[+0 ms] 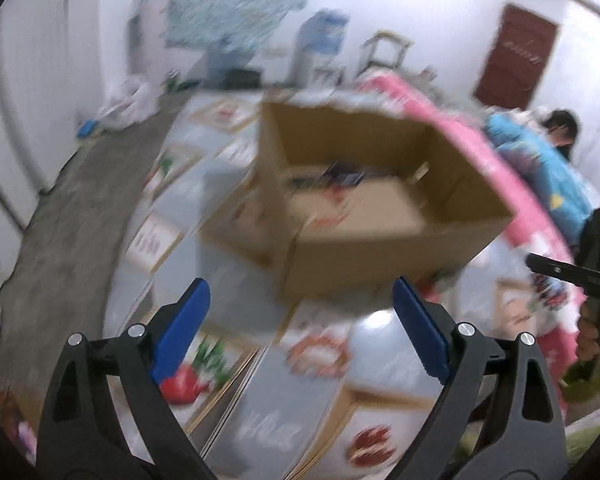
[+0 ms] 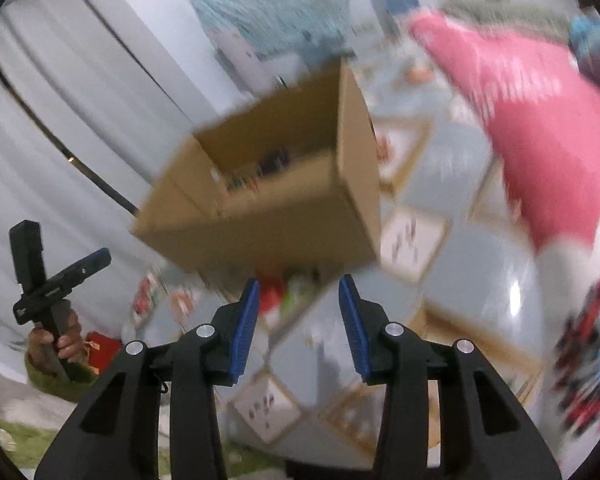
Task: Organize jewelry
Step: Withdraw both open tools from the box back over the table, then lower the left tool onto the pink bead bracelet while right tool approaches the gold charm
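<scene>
Inside the open cardboard box (image 1: 364, 216), on its brown floor, lies a small heap of dark and reddish items, too smeared by blur to name as jewelry; the box itself is plain corrugated card with upright walls and sits on a glossy grey tablecloth (image 1: 260, 412) printed with framed fruit pictures. Just short of the box's near corner the left gripper (image 1: 300, 320) hangs with its blue-padded fingers (image 1: 182, 330) spread wide, nothing between them, touching nothing. Before the box's near wall the right gripper (image 2: 298, 322) has its fingers (image 2: 354, 324) partly apart, likewise empty and clear of the card. Left of the box in the right wrist view, a hand (image 2: 62, 340) grips the other tool's black handle; its sleeve is cut off by the frame edge. Right of the box a pink cloth (image 2: 532, 120) runs along the table. Beyond that, by the box's far right, a person in a blue top (image 1: 540, 176) is partly hidden; everything is motion-blurred.
</scene>
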`<state>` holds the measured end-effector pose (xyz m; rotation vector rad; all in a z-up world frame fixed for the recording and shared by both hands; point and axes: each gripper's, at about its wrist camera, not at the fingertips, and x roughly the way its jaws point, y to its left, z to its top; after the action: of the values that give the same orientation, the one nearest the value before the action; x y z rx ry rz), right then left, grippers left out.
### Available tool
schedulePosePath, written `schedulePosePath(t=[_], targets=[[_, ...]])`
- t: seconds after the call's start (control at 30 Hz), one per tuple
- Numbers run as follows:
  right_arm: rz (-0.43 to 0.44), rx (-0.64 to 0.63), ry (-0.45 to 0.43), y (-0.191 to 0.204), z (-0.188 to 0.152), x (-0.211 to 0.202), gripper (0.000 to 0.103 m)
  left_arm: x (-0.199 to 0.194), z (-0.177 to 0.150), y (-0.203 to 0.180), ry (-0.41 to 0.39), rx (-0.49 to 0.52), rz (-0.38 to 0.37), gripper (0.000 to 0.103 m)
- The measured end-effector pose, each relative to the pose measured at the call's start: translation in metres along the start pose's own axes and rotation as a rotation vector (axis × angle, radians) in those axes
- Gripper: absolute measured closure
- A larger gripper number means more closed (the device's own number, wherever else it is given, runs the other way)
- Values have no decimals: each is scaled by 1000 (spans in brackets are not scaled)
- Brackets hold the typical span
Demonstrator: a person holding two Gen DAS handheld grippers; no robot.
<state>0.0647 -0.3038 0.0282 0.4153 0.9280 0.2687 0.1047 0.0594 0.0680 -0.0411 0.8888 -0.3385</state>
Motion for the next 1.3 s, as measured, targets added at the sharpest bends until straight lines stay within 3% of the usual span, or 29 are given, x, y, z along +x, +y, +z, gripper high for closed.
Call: schedulePosePath(t=[0.2,0.43,0.63,0.8,1.3], targets=[[-101,-6,120,7,-44,49,63,24,-44,4,102,31,103,14],[-156,-79,98,22,-54,57,63,42,-78,-20,125,118,106,14],[-174,-95,87,25,-51,56,63,55,-85,-44,122,197,112,14],[-192,-109,87,27,-51,59,64,63,-89,-50,137,201,93,14],[-277,-242,105,42,-46,76,89,65,-90,-46,109,176,77,12]])
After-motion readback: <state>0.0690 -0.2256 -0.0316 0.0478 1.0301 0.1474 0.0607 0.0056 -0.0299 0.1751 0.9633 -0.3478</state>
